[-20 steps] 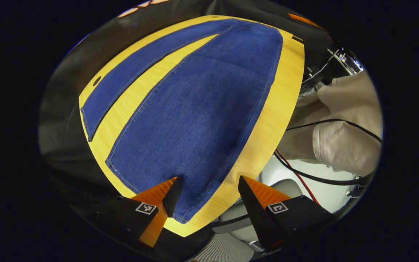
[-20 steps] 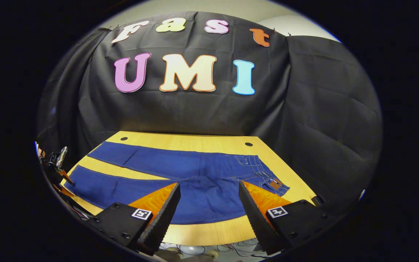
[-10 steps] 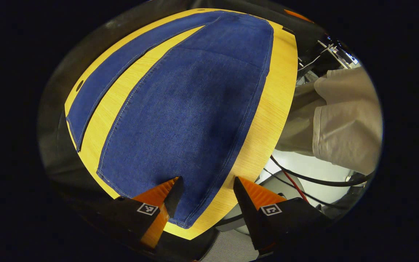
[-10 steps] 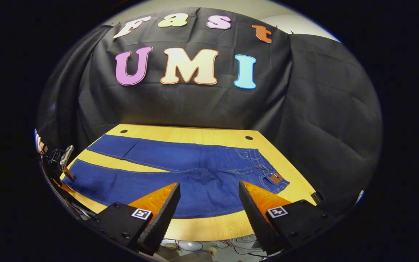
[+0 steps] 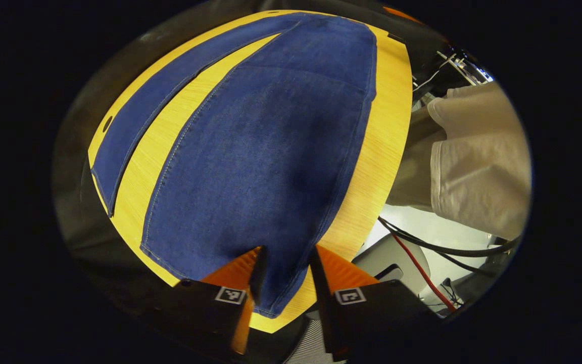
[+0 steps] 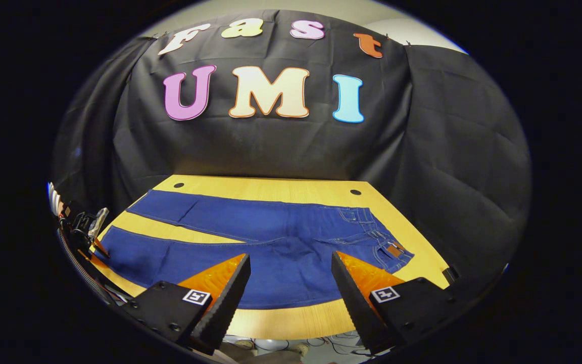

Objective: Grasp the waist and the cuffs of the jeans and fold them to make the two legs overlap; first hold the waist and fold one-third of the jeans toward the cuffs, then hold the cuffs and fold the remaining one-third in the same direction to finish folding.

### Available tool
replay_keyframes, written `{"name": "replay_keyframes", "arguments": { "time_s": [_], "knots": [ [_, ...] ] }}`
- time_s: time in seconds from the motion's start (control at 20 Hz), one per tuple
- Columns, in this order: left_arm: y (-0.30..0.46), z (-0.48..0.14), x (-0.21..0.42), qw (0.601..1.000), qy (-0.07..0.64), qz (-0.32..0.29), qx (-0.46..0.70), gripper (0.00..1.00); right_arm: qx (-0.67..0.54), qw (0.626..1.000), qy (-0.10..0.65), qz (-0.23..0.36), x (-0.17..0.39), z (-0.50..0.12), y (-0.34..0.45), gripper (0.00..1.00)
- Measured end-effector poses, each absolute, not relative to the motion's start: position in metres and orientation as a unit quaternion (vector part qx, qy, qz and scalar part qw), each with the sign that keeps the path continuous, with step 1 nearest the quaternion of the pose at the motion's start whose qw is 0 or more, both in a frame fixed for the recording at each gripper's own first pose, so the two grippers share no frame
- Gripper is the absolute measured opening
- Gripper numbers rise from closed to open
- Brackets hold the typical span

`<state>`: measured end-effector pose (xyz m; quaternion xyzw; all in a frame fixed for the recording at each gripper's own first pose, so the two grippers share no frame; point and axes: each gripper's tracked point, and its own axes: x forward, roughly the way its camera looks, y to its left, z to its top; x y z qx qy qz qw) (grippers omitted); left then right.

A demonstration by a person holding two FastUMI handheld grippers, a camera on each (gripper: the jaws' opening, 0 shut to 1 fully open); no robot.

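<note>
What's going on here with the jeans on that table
A person is starting to fold a pair of blue jeans spread flat on a wooden table, legs apart and not yet overlapped. The left gripper straddles the cuff of the near leg at the table's edge, with a gap at its jaws. The right gripper hangs open above the near edge, toward the waist.

Jeans (image 6: 271,247) flat on table (image 6: 291,189); hand-held gripper (image 6: 291,275) agape

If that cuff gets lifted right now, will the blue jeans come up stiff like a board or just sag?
Probably sag: the blue denim jeans lie limp and flat on the yellow wooden table. Likely heavyish, being a long stretch of thick, stitched cloth. The left gripper takes only the cuff's corner, so the rest should trail.
</note>
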<state>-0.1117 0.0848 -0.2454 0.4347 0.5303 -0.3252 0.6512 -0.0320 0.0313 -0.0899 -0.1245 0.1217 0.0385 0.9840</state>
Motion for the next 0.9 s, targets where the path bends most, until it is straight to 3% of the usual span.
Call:
{"name": "replay_keyframes", "arguments": {
  "time_s": [0.2, 0.6, 0.9],
  "knots": [
    [0.082, -0.244, -0.106, 0.650, 0.512, -0.329, 0.454, 0.00, -0.107, 0.985, 0.118, 0.063, -0.023, -0.088, 0.056, 0.99],
    [0.084, -0.245, -0.102, 0.642, 0.539, -0.339, 0.428, 0.00, -0.164, 0.960, 0.163, 0.156, -0.001, -0.086, 0.075, 0.99],
    [0.085, -0.246, -0.101, 0.629, 0.570, -0.337, 0.407, 0.00, -0.271, 0.912, 0.236, 0.197, 0.029, -0.102, 0.033, 0.99]
  ]
}}
